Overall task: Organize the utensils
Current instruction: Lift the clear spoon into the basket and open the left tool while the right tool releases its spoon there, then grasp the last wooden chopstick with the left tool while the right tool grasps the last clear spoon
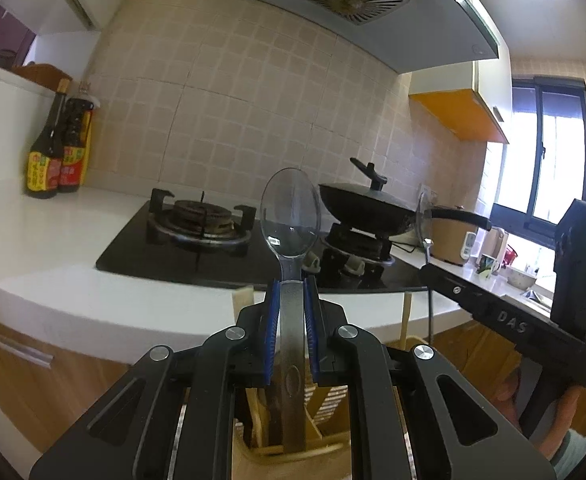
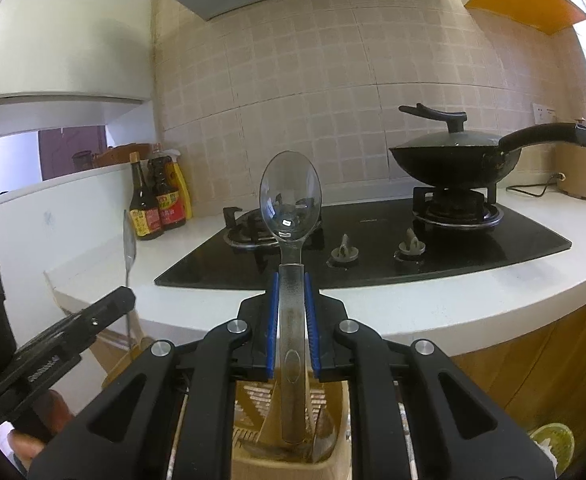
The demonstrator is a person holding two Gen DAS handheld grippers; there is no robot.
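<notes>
Spoons filled both views: my left hand-held gripper (image 1: 291, 300) clenched a clear plastic spoon (image 1: 290, 216) by its handle, and my right hand-held gripper (image 2: 291, 294) clenched another clear plastic spoon (image 2: 289, 200) likewise, over the near wooden utensil holder (image 2: 289, 452). I judged them light, stiff, slippery.

Home kitchen: gas hob (image 2: 373, 236), wok (image 2: 453, 156), tiled wall (image 2: 313, 92).

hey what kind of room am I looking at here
A home kitchen, most likely: a black gas hob set in a white countertop, a lidded wok on one burner, and sauce bottles by the tiled wall.
</notes>
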